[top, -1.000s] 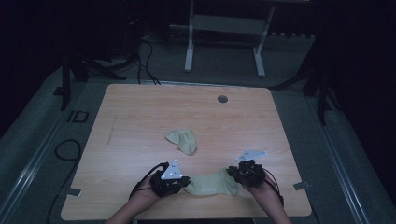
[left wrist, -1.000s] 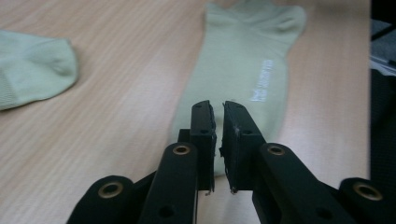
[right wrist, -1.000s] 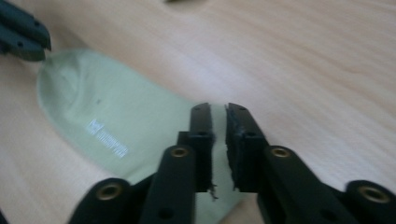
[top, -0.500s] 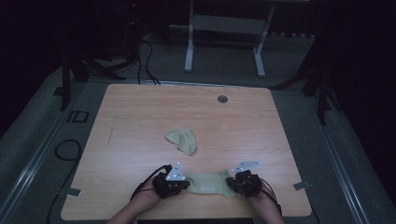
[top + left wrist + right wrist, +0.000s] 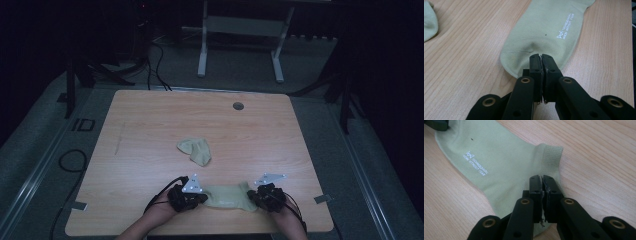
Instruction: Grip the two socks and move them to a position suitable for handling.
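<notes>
In the high view, a pale green sock (image 5: 227,196) is lying flat near the front edge of the wooden counter (image 5: 150,125), stretching between the left tool (image 5: 192,196) and the right tool (image 5: 262,195), while a second, crumpled sock (image 5: 196,150) is sitting apart toward the middle. In the left gripper view, the left tool (image 5: 541,58) is clamping the sock's rounded toe end (image 5: 524,60), its jaws pressing together on the fabric. In the right gripper view, the right tool (image 5: 542,180) is pinching the ribbed cuff (image 5: 551,157), jaws pressed together on it.
</notes>
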Tool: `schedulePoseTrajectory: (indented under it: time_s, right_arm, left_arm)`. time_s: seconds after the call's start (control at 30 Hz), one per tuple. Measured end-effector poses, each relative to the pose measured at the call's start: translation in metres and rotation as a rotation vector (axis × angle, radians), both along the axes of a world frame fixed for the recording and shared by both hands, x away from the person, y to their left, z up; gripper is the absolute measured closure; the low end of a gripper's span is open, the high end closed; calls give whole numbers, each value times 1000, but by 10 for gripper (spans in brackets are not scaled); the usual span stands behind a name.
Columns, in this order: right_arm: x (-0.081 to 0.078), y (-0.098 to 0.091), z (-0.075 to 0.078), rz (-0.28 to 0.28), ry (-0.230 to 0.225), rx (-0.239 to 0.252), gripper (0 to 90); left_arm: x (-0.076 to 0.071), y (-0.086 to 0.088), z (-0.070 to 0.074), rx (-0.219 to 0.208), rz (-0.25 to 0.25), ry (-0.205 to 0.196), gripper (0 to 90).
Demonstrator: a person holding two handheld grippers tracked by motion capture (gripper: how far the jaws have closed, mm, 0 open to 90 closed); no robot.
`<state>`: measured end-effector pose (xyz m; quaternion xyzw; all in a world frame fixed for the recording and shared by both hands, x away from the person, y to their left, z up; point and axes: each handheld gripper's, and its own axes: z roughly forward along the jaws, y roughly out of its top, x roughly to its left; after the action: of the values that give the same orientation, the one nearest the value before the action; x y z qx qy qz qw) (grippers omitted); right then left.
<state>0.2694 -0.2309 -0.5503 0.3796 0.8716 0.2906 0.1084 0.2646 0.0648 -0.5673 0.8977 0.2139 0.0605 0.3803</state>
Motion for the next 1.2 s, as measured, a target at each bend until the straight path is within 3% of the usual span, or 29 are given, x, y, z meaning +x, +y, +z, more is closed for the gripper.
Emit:
schedulePoseTrajectory:
  time_s: [0.23,0.4,0.43,0.47,0.6,0.63,0.67,0.83,1.0,1.2]
  right_arm:
    - [2,-2,0,12,18,25,831]
    - [0,0,4,32,16,45,766]
    - [1,0,5,38,11,45,743]
    - [3,0,8,34,6,54,674]
    - [8,2,16,36,-18,66,591]
    - [10,3,20,29,-32,69,556]
    - [18,7,29,14,-66,66,501]
    - [34,21,40,11,-87,43,425]
    - [51,40,50,36,-104,47,408]
    - [71,64,59,64,-116,50,398]
  left_arm:
    - [-1,-1,0,7,1,-9,867]
    - [-1,2,6,-46,10,-4,744]
    - [-1,4,10,-76,19,6,744]
    - [-1,6,13,-94,19,10,685]
    - [-2,15,22,-120,34,-7,550]
    - [-2,24,25,-123,61,-17,550]
    - [-2,28,25,-124,71,-20,465]
    - [-2,50,20,-124,116,-13,427]
    - [-4,67,15,-123,148,-2,426]
    - [-7,76,13,-134,174,13,406]
